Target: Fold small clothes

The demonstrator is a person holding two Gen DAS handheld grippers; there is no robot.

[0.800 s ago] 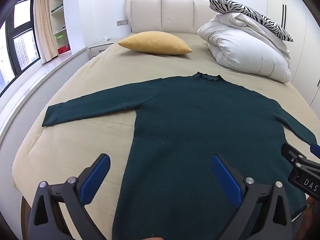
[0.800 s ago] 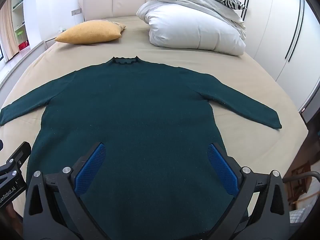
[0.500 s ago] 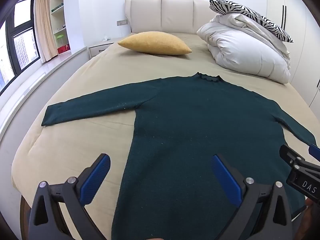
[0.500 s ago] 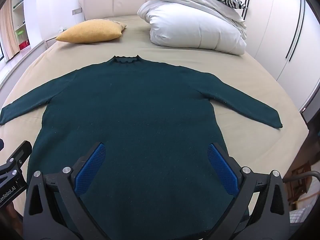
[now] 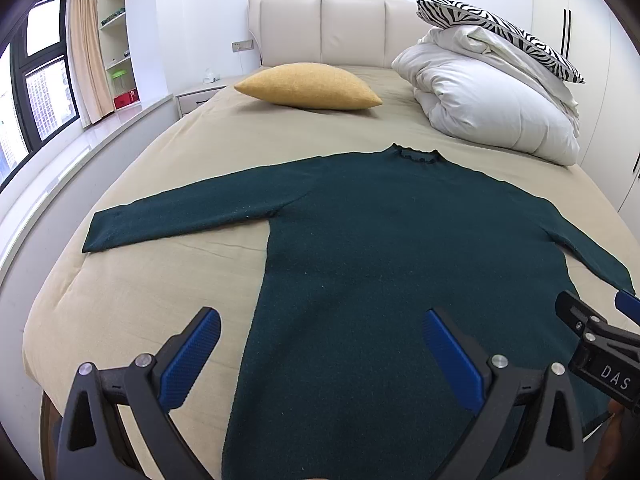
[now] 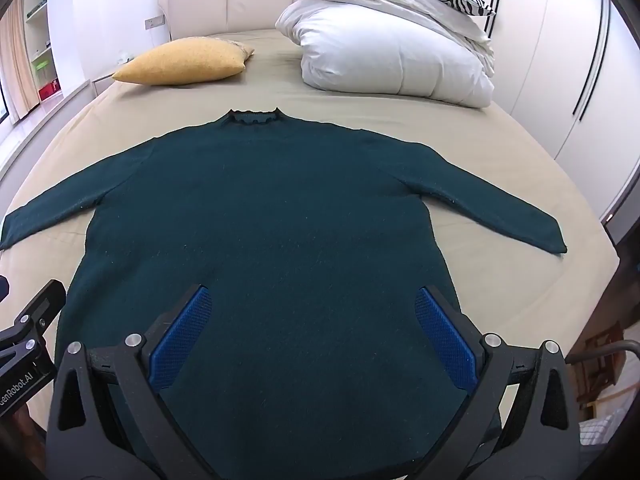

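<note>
A dark green long-sleeved sweater (image 5: 384, 240) lies flat and spread out on the beige bed (image 5: 168, 280), collar toward the headboard and both sleeves stretched out to the sides. It also shows in the right wrist view (image 6: 264, 232). My left gripper (image 5: 320, 322) is open and empty above the sweater's lower left edge. My right gripper (image 6: 312, 300) is open and empty above the sweater's lower middle. The right gripper also shows at the right edge of the left wrist view (image 5: 592, 332).
A yellow pillow (image 5: 308, 86) lies near the headboard. A folded white duvet (image 5: 492, 100) with a zebra-striped pillow (image 5: 496, 28) on it sits at the back right. A window ledge runs along the left, wardrobe doors (image 6: 576, 60) stand on the right.
Both grippers have crept slightly forward over the sweater. The sweater has not moved and both grippers stay open.
</note>
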